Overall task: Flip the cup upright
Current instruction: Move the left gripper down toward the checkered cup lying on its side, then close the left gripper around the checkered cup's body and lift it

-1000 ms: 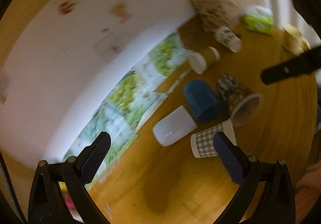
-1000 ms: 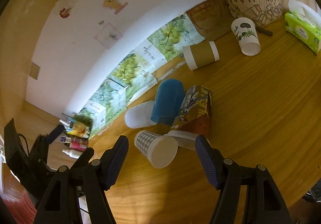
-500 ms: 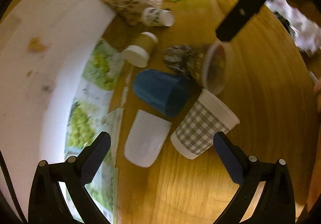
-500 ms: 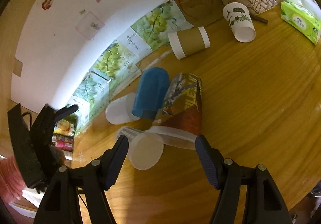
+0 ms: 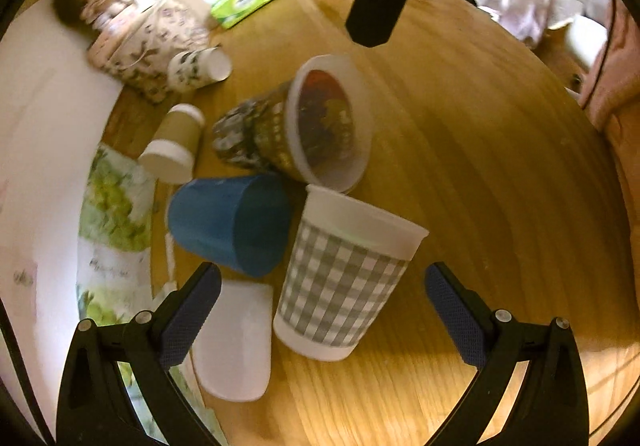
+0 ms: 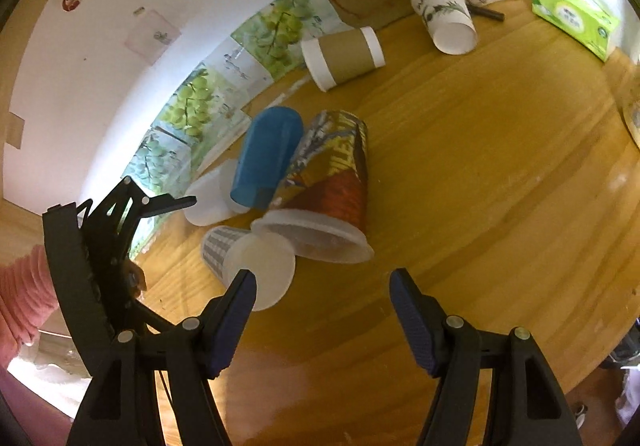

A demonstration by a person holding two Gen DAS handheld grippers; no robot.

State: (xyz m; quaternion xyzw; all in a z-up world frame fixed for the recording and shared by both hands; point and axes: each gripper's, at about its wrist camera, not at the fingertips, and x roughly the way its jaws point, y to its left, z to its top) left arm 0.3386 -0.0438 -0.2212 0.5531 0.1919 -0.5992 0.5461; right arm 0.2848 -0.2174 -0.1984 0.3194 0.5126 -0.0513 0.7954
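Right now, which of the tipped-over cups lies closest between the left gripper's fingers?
The grey-checked cup, lying on its side ahead of the open left gripper. The blue cup and white cup sit off to one side.

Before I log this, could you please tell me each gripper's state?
Left gripper: open, holding nothing, fingers straddling the checked cup.
Right gripper: open, empty.

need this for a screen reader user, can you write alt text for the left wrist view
The open left gripper frames a grey checked cup lying on its side on a round wooden table. Behind it lie a blue cup, a translucent white cup and a large patterned cup, all tipped over.
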